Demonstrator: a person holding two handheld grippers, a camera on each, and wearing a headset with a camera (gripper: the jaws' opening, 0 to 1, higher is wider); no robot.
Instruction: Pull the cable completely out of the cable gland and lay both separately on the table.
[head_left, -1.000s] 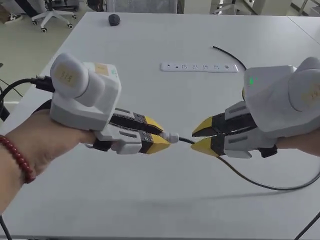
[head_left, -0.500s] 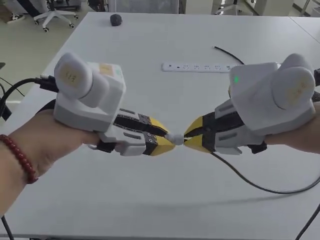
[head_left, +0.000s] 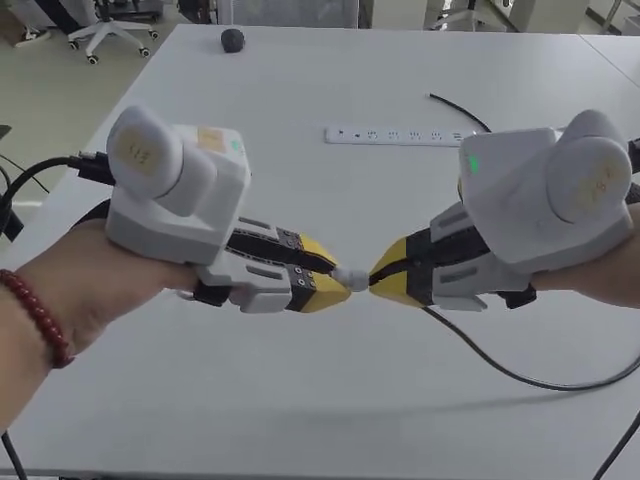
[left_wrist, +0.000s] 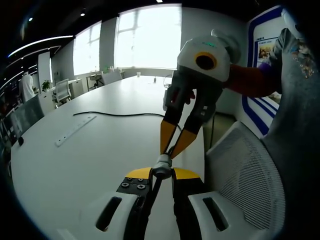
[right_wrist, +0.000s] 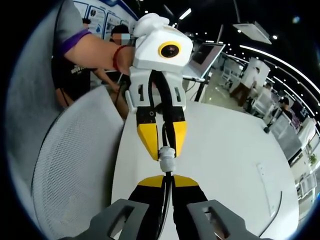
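White left tool (head_left: 338, 283), right tool (head_left: 380, 280), yellow-tipped; red bead bracelet (head_left: 32, 320)

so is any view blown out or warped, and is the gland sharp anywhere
Head view: soft, even light, faint shadows on the table, cable gland sharp. Left gripper view: window blown out, fisheye bends the table edge, cable gland sharp. Right gripper view: dim room, glaring ceiling lights, strong fisheye curve, cable gland crisp.

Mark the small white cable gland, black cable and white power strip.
small white cable gland (head_left: 348, 278): head view, its rounded body.
black cable (head_left: 480, 357): head view, its slack curved run.
white power strip (head_left: 400, 134): head view, middle of top face.
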